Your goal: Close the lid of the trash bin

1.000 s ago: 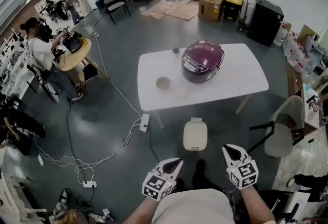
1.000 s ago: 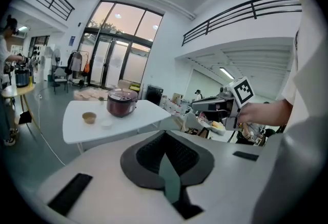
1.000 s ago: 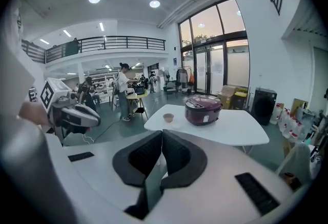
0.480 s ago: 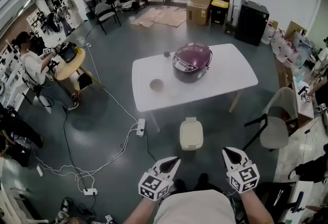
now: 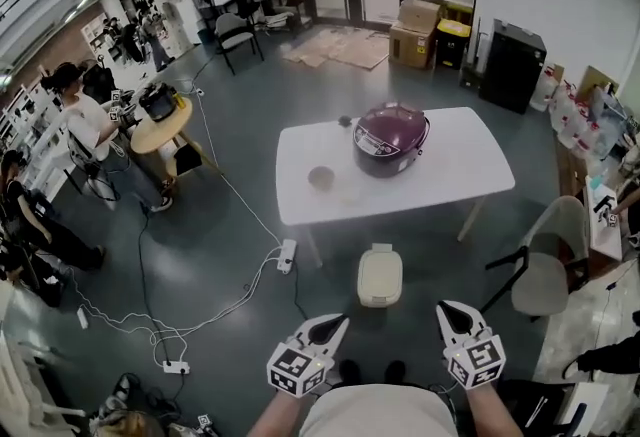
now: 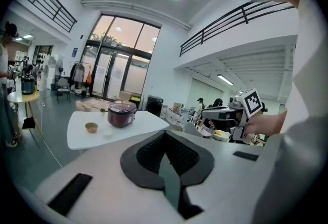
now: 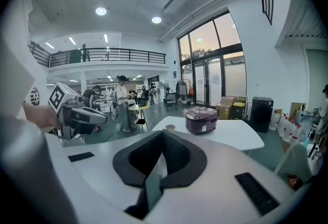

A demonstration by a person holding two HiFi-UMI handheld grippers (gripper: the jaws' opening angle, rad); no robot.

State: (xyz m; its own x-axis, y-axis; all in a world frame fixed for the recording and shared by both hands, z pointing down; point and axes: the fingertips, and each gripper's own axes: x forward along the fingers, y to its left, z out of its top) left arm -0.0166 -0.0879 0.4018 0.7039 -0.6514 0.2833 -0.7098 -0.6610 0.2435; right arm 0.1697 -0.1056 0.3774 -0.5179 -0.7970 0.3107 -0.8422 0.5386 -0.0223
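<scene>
1. Cream rounded-rectangular plastic trash bin (image 5: 380,275), lid down flat, on the grey floor (image 5: 330,95) just in front of the white rectangular surface (image 5: 450,180).
2. Left tongs (image 5: 338,323) pressed together, empty, low near the body, well apart from the bin.
3. Right tongs (image 5: 446,309) likewise closed on nothing, beside the left.
4. On the surface: round purple rice cooker (image 5: 391,137), small beige bowl (image 5: 320,177).

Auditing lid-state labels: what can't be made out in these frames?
- Trash bin lid seam: head view, too small to tell if fully shut.
- Trash bin, both gripper views: hidden behind the bodies of the left claw and right claw.
- Bowl contents: head view, too small.
</scene>
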